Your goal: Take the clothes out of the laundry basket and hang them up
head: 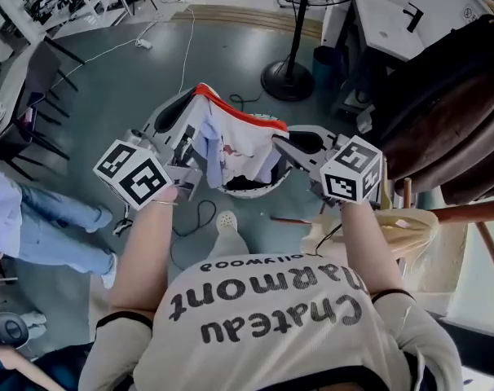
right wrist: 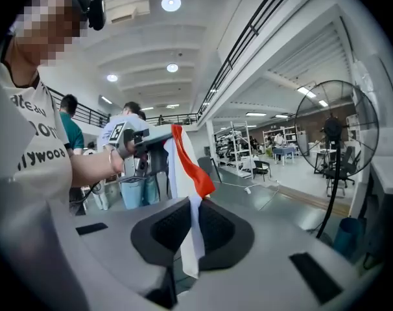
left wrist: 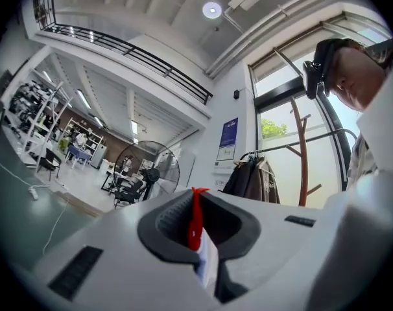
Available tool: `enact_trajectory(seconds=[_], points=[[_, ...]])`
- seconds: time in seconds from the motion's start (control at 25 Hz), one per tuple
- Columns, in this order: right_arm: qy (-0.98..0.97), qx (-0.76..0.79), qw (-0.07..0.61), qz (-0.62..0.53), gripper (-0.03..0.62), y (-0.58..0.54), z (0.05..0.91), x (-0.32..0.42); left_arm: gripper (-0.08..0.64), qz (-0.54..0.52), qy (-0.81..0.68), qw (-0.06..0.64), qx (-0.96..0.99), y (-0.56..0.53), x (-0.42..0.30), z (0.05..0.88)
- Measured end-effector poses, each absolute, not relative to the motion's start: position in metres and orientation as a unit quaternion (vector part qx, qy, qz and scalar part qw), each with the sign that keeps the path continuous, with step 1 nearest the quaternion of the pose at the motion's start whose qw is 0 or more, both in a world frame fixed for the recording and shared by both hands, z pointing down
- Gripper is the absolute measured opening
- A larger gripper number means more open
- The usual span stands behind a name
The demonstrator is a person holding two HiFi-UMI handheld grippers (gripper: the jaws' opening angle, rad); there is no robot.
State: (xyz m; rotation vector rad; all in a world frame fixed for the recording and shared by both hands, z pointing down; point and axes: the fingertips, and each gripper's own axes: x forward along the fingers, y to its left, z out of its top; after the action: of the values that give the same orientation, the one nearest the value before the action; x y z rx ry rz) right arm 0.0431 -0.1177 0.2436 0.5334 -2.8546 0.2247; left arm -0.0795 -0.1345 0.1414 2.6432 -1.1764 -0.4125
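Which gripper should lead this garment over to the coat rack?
Right, likely. Both are shut on the garment by its red edge above the basket, but the coat rack stands beside the right gripper; the left gripper would have to cross over.

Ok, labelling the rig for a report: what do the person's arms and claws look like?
Both the left gripper and right gripper are pale grey plastic with dark ribbed claw pads, each carrying a cube of black-and-white square markers. The person wears a cream T-shirt with dark lettering, short dark-edged sleeves, and a thin bracelet on the left wrist.
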Motion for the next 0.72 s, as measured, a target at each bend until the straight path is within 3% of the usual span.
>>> enact_trajectory(seconds=[0.24, 0.72], points=[[-0.963, 0.220, 0.137, 0.078, 0.040, -0.092, 0.257, 0.043, 0.026, -0.123, -0.454, 0.112, 0.875, -0.080, -0.098, 0.157], [-0.941, 0.330, 0.012, 0.073, 0.038, -0.020, 0.173, 0.060, 0.026, -0.147, -0.462, 0.076, 0.871, 0.017, -0.115, 0.130]])
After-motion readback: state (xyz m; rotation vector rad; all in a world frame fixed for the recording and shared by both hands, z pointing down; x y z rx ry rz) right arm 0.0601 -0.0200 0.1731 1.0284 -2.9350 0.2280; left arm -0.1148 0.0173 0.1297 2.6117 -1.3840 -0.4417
